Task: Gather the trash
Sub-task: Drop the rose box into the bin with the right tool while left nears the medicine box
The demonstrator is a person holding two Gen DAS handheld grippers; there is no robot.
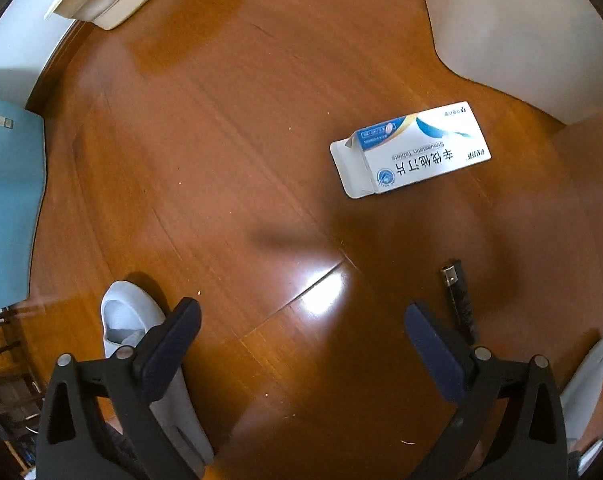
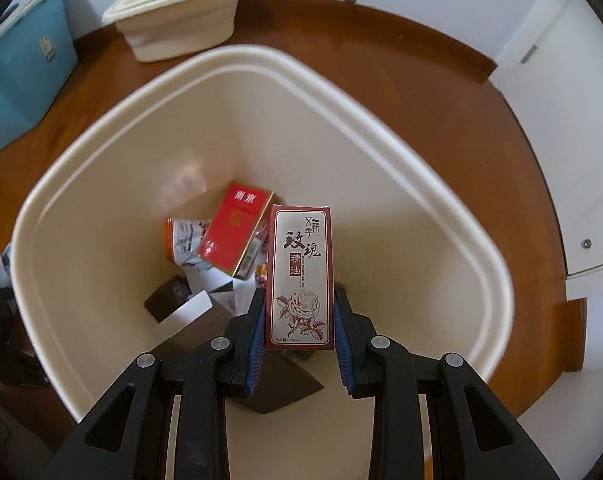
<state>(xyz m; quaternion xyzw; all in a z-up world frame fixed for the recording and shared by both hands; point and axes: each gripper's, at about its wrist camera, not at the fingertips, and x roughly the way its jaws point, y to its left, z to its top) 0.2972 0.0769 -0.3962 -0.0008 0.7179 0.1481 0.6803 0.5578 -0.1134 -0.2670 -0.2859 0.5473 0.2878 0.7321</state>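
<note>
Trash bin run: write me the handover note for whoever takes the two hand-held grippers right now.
Right hand-held gripper: shut on the rose-print box, held over the open cream bin; not yet dropped.
Left hand-held gripper: open and empty, pointing down at the wooden floor.
Done: red box and other packaging lie in the bin.
Left: release the rose-print box, then collect the white-and-blue tablet box and the small dark battery-like item from the floor.

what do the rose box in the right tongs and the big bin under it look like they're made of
Rose box: looks like thin printed card with a slightly glossy, pale silvery face, judging by its crisp folded edges and red border.
Big bin: seemingly moulded cream plastic, smooth and semi-matte, with a rolled, seamless rim.
</note>
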